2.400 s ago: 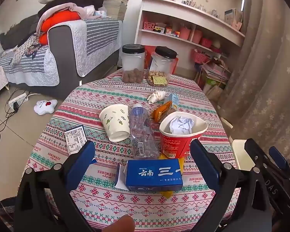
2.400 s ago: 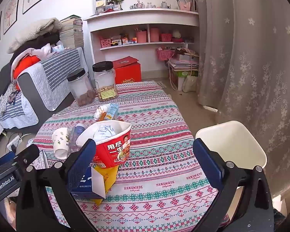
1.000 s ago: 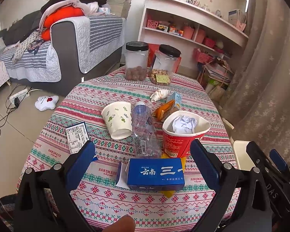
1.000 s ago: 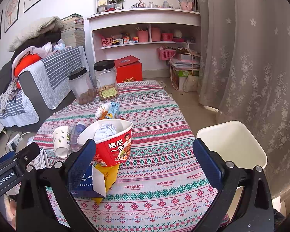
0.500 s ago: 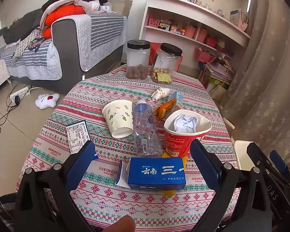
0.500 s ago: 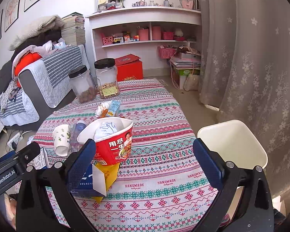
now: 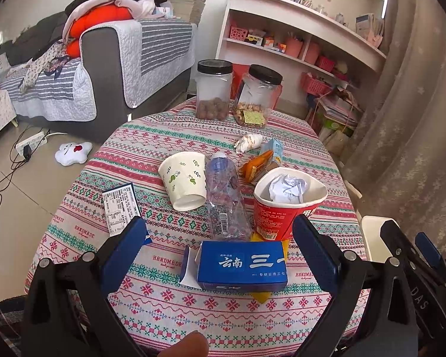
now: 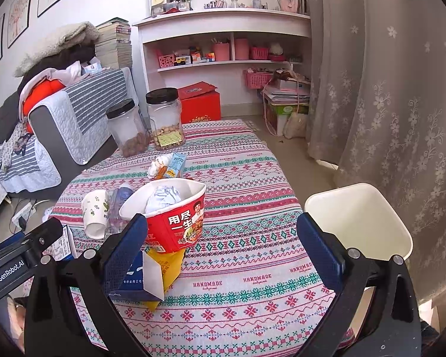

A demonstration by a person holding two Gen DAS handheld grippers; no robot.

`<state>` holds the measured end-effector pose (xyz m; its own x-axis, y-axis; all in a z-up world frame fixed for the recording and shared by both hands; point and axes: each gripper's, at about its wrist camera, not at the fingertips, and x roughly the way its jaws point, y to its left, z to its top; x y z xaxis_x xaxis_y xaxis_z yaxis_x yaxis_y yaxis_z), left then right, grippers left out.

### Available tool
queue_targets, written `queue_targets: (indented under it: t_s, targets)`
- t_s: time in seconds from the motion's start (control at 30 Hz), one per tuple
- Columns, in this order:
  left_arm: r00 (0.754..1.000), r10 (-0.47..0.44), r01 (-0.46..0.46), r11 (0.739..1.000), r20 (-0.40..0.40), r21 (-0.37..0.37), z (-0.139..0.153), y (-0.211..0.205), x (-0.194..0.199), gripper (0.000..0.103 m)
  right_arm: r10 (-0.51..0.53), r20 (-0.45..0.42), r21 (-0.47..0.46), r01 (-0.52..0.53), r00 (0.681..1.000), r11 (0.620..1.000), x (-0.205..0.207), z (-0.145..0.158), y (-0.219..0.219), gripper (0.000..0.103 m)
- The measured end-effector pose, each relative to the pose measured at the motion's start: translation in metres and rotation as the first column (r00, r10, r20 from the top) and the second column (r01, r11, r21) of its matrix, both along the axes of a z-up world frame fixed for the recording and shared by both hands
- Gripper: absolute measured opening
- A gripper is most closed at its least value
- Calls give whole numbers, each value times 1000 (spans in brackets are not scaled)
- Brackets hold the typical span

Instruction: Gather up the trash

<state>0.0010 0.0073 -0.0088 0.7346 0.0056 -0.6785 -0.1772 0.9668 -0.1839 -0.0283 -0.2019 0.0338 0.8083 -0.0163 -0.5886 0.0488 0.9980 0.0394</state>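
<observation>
The trash lies clustered on the near half of a round table (image 7: 151, 136) with a patterned cloth. Nearest is a blue carton (image 7: 242, 266) with white lettering, lying flat, one end flap open, on top of a yellow wrapper (image 8: 166, 263). At its 1 o'clock stands a red instant-noodle cup (image 7: 285, 205), its rim squashed out of round, with crumpled white paper (image 7: 287, 189) inside. At the carton's 12 o'clock a crushed clear plastic bottle (image 7: 226, 196) lies on its side, touching a tipped paper cup (image 7: 184, 180) printed with leaves. Beyond them sit an orange wrapper (image 7: 254, 166), a small blue drink box (image 7: 273, 150) and a white wad (image 7: 248, 142). A printed card (image 7: 120, 206) lies at 10 o'clock.

The left gripper (image 7: 220, 255) hangs over the carton, fingers spread wide and empty. The right gripper (image 8: 223, 253) is likewise spread, holding nothing, with a white bin (image 8: 356, 223) at its 2 o'clock beside the table. Two black-lidded jars (image 7: 214, 89) stand at the far edge.
</observation>
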Motion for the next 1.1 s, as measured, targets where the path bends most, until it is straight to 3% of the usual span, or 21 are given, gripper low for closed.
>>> queue_targets:
  t_s: [0.8, 1.0, 1.1]
  targets:
    - [1000, 2, -2, 1000, -4, -6, -1, 2, 0, 96, -2, -10, 20, 2, 1000, 1000, 1, 1, -2, 96]
    - [993, 102, -103, 995, -52, -4, 7, 34, 18, 96, 7, -52, 105, -2, 999, 994, 17, 29, -8, 96]
    - [977, 161, -162, 987, -141, 1, 8, 62, 43, 96, 44, -72, 94, -37, 996, 995, 42, 45, -1, 96]
